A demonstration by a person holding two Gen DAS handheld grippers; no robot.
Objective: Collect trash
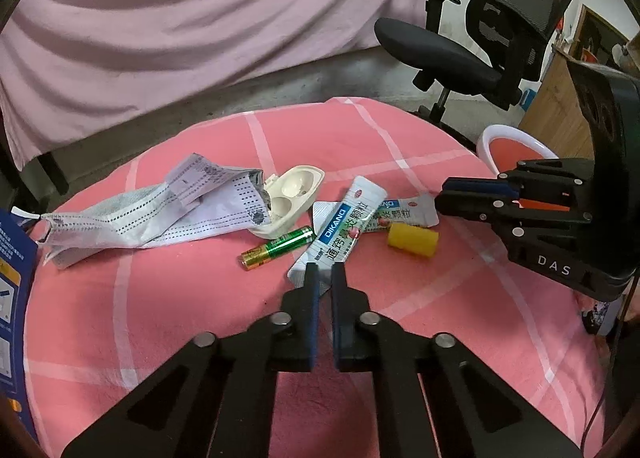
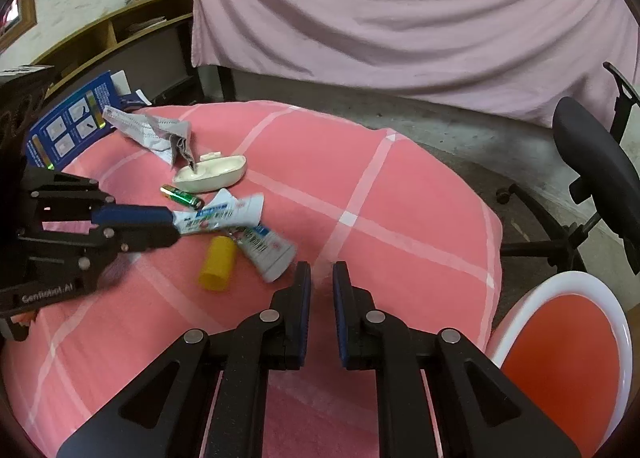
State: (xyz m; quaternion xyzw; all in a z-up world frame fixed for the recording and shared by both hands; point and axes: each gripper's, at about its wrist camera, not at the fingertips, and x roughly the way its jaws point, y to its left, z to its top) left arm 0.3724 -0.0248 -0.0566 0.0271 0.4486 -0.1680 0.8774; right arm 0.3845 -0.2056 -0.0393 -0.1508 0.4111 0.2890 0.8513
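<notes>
Trash lies on a pink checked cloth (image 1: 200,298). My left gripper (image 1: 325,270) is shut on the near end of a white-and-blue sachet (image 1: 340,226); the right wrist view shows the same sachet (image 2: 224,214) pinched at the left gripper (image 2: 174,224). A second sachet (image 1: 404,212), a yellow cylinder (image 1: 412,239), a green battery (image 1: 276,248), an open cream case (image 1: 288,198) and a crumpled face mask (image 1: 120,222) lie around it. My right gripper (image 2: 322,274) is shut with nothing between its fingers, hovering over bare cloth right of the pile.
A white bin with a red inside (image 2: 560,338) stands off the cloth's right edge. A blue box (image 2: 68,122) lies at the far left edge. A black office chair (image 1: 480,50) stands behind on the right, and a pink sheet (image 1: 200,18) hangs across the back.
</notes>
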